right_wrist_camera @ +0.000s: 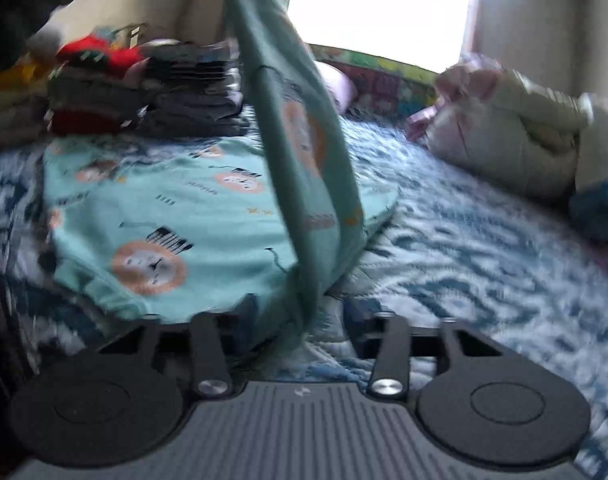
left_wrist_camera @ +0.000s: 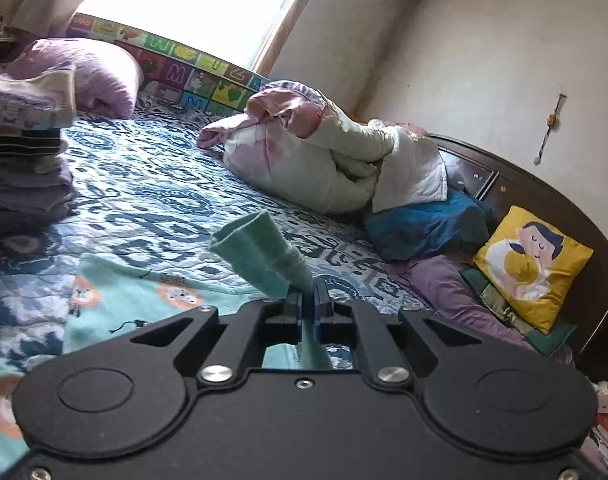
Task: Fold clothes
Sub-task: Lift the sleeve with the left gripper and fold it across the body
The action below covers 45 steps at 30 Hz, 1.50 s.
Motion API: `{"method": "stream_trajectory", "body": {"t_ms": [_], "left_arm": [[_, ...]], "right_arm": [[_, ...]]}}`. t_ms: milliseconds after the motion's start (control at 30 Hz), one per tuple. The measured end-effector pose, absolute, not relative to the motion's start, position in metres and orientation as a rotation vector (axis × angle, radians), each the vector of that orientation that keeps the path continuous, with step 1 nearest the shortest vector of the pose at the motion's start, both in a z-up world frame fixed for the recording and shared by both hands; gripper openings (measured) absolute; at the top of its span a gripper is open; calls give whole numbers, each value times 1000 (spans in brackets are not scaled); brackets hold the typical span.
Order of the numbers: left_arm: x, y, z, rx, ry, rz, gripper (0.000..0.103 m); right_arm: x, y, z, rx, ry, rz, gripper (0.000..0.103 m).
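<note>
Left gripper (left_wrist_camera: 312, 300): jaws closed on a bunched strip of the mint lion-print garment (left_wrist_camera: 151, 304), whose cuff end sticks up past the fingers; right gripper (right_wrist_camera: 299, 320): fingers parted, a lifted strip of the same garment (right_wrist_camera: 304, 152) hanging between them, contact not discernible through the blur. Garment body lies flat on the blue patterned quilt (left_wrist_camera: 151, 184). Left view alone shows the yellow cushion (left_wrist_camera: 532, 268) and dark headboard (left_wrist_camera: 544, 184); right view alone shows the stacks of folded clothes (right_wrist_camera: 143, 92); both show the rumpled comforter (left_wrist_camera: 336, 160).
</note>
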<state>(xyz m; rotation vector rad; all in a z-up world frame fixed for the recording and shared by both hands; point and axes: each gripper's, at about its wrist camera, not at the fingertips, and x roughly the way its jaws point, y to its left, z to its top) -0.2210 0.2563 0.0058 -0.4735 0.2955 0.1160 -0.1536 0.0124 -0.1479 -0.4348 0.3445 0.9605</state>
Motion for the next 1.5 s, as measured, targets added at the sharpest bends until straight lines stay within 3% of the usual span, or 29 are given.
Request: {"method": "stream_trajectory", "body": {"t_ms": [200,300,600,967,1200,1333,1500], "left_arm": [[-252,273,-1,-485,273,140,4],[-266,283,-6,-489,264,156,4],[-297,324,-44,-544,291,260,4],[-307,356,-98,-596,362,341,4],[-304,361,-96,-587,336,316,4],[-305,366,-87,-560,284,307,4],[-298,381,-126,-587,388,372,4]], "right_arm": [[-167,24,-154,-562,288,952,27],[-172,25,-151,-577,263,938,31],[-202,35,-155,-762,128,967,24],[-209,40,-155,-752,124,1034,25],[-197,34,-151,-610,239,1136,41],[-184,18,-139,-462,296,1194,42],[-176,20,-148,-446,371,1222,47]]}}
